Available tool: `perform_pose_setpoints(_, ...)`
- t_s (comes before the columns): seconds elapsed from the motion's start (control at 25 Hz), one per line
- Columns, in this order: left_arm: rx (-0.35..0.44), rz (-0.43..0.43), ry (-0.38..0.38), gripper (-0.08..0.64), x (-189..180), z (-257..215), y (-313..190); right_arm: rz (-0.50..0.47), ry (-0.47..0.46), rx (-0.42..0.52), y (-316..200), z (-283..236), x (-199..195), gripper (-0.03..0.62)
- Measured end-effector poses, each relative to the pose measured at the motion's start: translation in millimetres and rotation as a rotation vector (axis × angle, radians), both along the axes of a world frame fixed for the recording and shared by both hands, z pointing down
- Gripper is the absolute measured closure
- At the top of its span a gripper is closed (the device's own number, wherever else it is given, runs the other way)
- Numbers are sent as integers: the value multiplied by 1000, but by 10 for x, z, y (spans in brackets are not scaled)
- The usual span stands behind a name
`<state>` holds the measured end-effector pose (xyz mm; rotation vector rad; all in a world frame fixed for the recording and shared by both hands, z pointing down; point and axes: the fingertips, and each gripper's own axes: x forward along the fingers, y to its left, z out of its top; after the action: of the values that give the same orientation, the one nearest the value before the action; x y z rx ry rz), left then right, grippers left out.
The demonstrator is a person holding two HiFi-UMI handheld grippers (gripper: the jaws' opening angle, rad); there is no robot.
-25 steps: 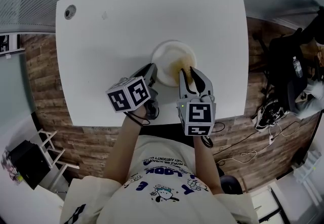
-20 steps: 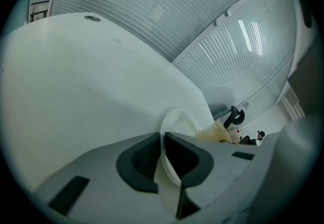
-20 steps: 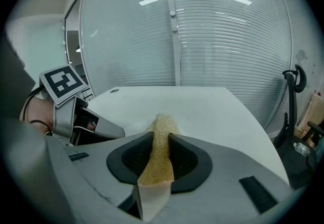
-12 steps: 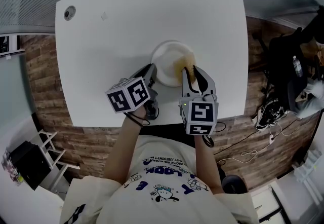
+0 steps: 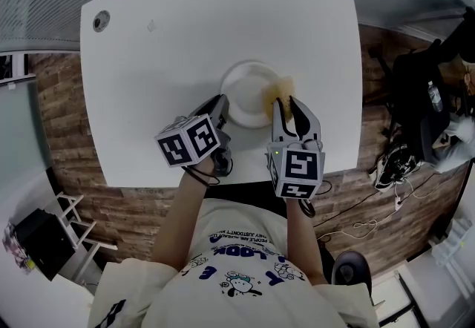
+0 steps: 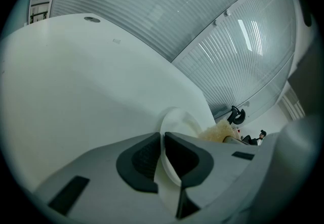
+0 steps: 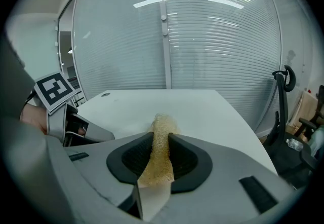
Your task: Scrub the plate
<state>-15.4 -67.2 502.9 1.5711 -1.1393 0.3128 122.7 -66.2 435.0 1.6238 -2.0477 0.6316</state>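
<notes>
**Holding plate and scrubber near the table's front edge**

The white plate (image 5: 249,89) lies on the white table (image 5: 178,30), towards the person's side, between the two grippers. The left gripper (image 5: 221,104) reaches its near-left rim, and its jaws stand narrowly apart, clamped on that thin rim. The right gripper (image 5: 288,104) points at the plate's right edge. Its jaws stand wider, pinching a tan fibrous scrubber (image 5: 283,87) whose tip sticks out over the plate's right rim.
</notes>
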Motion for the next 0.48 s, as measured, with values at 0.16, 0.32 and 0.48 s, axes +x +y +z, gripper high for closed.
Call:
perform_pose_setpoints(0.16,1,3,2,506,-3,-6,-6,31,-12,19,-27,-83,68,505)
perform_pose_setpoints(0.32,-1,6,12,506,1,-21,-4,68,-23,32,-44,-141,160,505)
perform_pose_setpoints(0.48,2,4,14,506,-12,-21,-9,111,-21,34,-30,-140,294,505)
